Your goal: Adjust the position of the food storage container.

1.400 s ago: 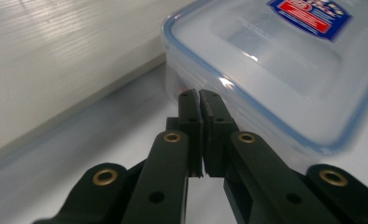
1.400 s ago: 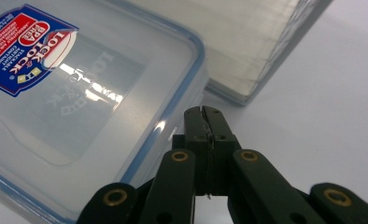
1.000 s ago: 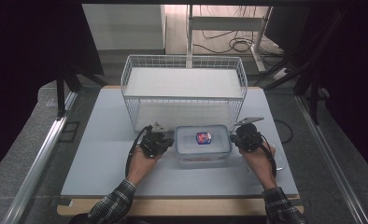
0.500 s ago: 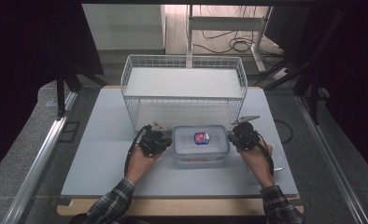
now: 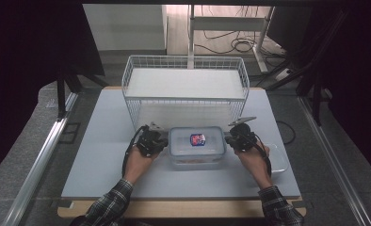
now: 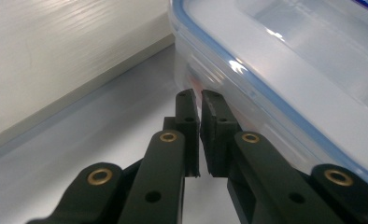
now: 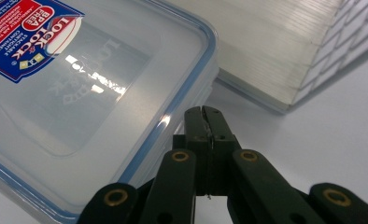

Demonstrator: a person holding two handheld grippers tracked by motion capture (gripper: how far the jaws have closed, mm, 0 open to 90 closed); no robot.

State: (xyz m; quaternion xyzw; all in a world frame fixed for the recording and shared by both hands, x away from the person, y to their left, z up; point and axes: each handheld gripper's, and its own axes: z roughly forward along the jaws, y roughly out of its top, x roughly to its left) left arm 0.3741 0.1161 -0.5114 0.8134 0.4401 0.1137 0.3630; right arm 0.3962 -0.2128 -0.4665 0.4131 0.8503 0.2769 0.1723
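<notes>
A clear plastic lock-lid box (image 5: 185, 145) with a blue seal and a red-and-blue sticker (image 5: 197, 139) sits on the pale table in front of the wire basket. My left gripper (image 5: 162, 141) is at the box's left end. In the left gripper view the box (image 6: 289, 70) is on the right, and the left gripper (image 6: 200, 99) is shut to a thin slit with its tips against the box wall under the lid rim. My right gripper (image 5: 229, 138) is at the right end. Beside the box (image 7: 79, 93), the right gripper (image 7: 203, 112) is fully shut, tips just under the lid's edge. Nothing is between either pair of jaws.
A white wire basket (image 5: 186, 101) with a white board on top stands right behind the box; the board's edge (image 7: 275, 56) is close to both grippers. A clear flat tray (image 5: 278, 160) lies under the person's right hand. The table edge (image 5: 174, 195) runs along the front.
The box and both grippers have shifted slightly to the left together. Both grippers have stayed shut at the box's ends.
</notes>
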